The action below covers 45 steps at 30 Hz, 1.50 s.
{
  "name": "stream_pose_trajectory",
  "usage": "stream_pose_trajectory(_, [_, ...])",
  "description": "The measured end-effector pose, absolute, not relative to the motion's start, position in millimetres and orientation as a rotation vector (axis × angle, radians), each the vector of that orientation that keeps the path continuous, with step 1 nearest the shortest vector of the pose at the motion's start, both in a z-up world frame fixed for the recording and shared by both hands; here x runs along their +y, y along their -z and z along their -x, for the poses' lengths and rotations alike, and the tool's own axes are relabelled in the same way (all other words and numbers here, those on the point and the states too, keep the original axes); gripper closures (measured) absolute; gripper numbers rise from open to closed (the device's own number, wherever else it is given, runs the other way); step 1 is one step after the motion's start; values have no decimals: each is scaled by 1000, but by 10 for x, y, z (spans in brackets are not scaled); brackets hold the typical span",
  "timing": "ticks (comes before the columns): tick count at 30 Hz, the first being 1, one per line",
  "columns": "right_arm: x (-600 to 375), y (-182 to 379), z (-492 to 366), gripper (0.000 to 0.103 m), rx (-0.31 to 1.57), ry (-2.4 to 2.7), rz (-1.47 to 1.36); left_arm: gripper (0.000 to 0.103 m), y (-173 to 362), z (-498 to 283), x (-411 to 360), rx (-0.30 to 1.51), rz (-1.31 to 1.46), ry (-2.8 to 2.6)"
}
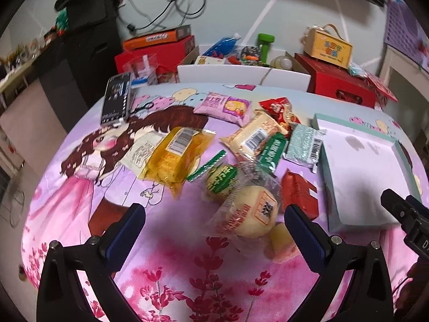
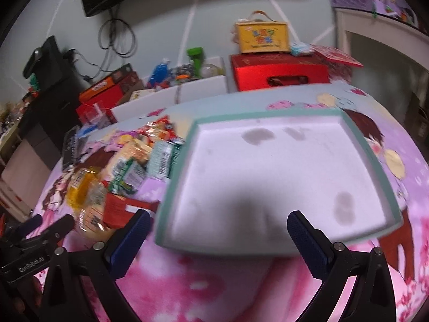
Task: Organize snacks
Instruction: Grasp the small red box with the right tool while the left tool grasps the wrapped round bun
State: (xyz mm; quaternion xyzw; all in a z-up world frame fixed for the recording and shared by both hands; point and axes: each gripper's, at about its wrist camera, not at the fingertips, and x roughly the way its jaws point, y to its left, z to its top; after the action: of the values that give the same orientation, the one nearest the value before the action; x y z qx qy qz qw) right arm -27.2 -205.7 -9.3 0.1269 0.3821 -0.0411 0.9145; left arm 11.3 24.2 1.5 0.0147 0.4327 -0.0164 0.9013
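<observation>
Snacks (image 1: 241, 145) heaped, overlapping; both my claws, left (image 1: 214, 230) and right (image 2: 217, 238), spread wide, empty. Slippery wrappers risk dragging neighbours.

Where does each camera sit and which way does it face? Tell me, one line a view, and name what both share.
Left wrist: sits on the left gripper, looks forward over the snack pile; its open fingers and the right gripper's tip show.
Right wrist: sits on the right gripper, faces the tray, which holds no snacks; its open fingers and the left gripper at lower left show.
Shared: tray, snacks, yellow box.
</observation>
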Motion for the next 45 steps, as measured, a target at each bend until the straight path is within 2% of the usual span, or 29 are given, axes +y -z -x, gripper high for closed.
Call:
stream_pose_trajectory(20, [-1171,390,-259,0,920,-206,-61,1,337,-586,455,1157,275,51])
stream_pose_trajectory(22, [-1126,387,-272,0,912,-222,-46,7,371,-623,411,1177,285,50])
stream_pose_trajectory(23, [-1105,388,-279,1,910,-229,-38,13,388,-642,396,1187,291,53])
stream_pose_trajectory(28, [-998,408,-327,7,916,-255,10,19,470,-699,354,1228,335,67])
stream_pose_trajectory(32, [-897,444,-373,16,919,-269,54,30,490,-717,309,1228,352,85])
stream_pose_trajectory(35, [-867,486,-413,17,930,-277,59,36,503,-724,297,1226,366,96])
stream_pose_trajectory(38, [-866,501,-441,19,933,-299,41,38,494,-712,310,1215,369,92])
stream_pose_trajectory(39, [-860,500,-436,25,932,-311,36,38,494,-707,315,1213,373,90])
stream_pose_trajectory(45, [-797,461,-377,35,911,-342,58,47,466,-681,363,1200,415,110])
